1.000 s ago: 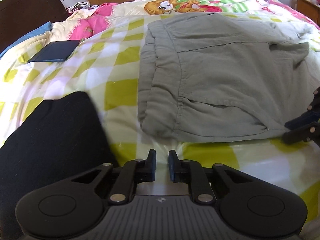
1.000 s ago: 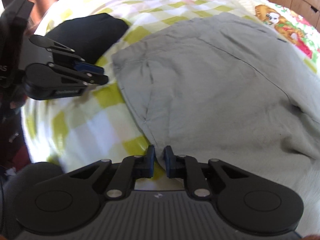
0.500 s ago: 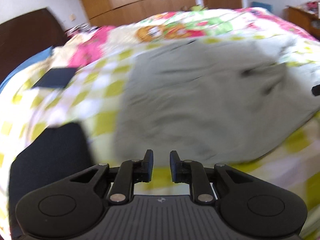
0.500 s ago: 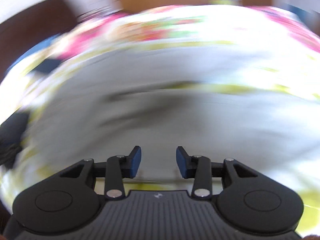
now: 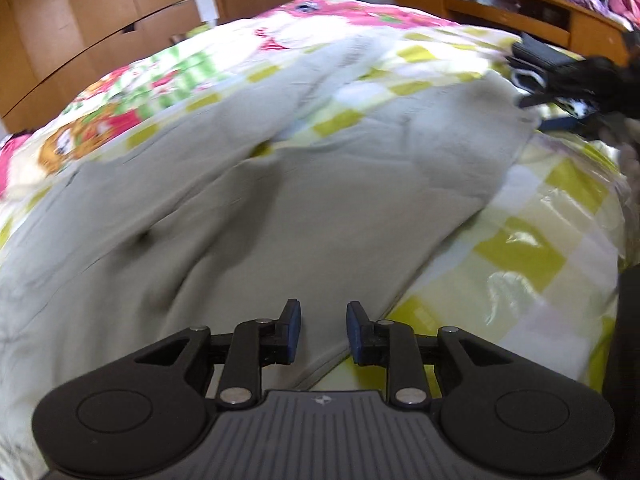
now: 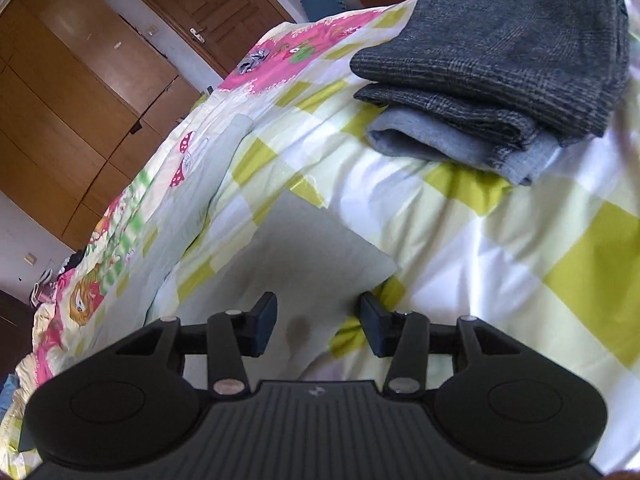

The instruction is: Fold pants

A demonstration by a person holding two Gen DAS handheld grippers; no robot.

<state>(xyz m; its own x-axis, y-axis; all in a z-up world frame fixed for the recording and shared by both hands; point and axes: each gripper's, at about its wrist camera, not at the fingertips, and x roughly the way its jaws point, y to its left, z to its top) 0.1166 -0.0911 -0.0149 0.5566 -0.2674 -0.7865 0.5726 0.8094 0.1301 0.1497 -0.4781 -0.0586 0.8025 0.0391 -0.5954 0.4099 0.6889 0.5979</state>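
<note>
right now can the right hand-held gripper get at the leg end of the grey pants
Probably yes: the right hand-held gripper stands open right over the hem corner of the grey pants, which lies flat on the bedspread with nothing covering it.

Brown wooden wardrobes and a door line the white-walled room behind the bed.

No readable words, numbers, labels or brand names appear in either view. The only mark is a small pale emblem, too small to make out, moulded on the ribbed grey body of the left gripper and again on the right gripper. The bedsheet carries cartoon pictures and green shapes that may be letters, too blurred and distorted to read.
</note>
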